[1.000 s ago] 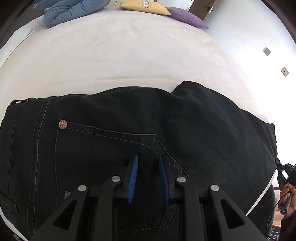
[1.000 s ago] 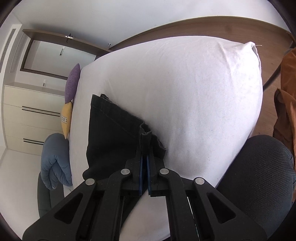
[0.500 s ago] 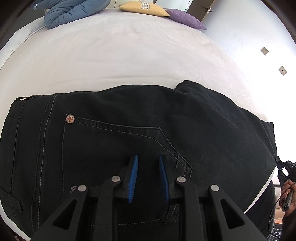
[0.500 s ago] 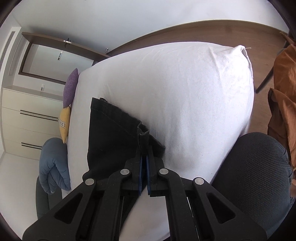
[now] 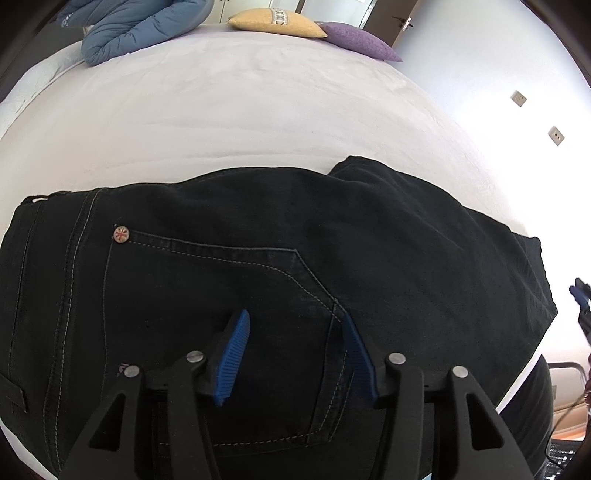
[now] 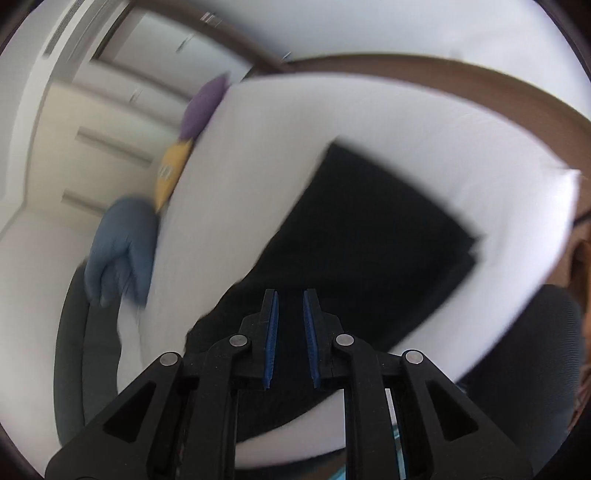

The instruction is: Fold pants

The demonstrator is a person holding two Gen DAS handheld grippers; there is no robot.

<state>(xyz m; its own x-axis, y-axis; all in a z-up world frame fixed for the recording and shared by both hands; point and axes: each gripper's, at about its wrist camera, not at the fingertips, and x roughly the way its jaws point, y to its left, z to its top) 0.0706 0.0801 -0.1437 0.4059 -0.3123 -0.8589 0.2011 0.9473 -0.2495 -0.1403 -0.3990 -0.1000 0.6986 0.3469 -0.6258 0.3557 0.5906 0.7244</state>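
Black jeans (image 5: 280, 236) lie flat across the near edge of a white bed (image 5: 240, 110), back pocket and a small round rivet (image 5: 121, 234) facing up. My left gripper (image 5: 295, 325) hovers over the back pocket with its blue pads wide apart, empty. In the blurred right wrist view the jeans (image 6: 369, 236) lie on the bed and my right gripper (image 6: 290, 306) is above them, blue pads slightly apart, holding nothing. The right gripper also shows at the right edge of the left wrist view (image 5: 581, 299).
A blue duvet (image 5: 136, 26), a yellow pillow (image 5: 277, 23) and a purple pillow (image 5: 358, 40) lie at the far end of the bed. A dark grey chair (image 6: 528, 369) stands by the bed's near corner. White drawers (image 6: 92, 140) line the wall.
My right gripper let go of the trouser hem, opened and swung quickly away over the jeans. My left gripper opened wider over the back pocket.
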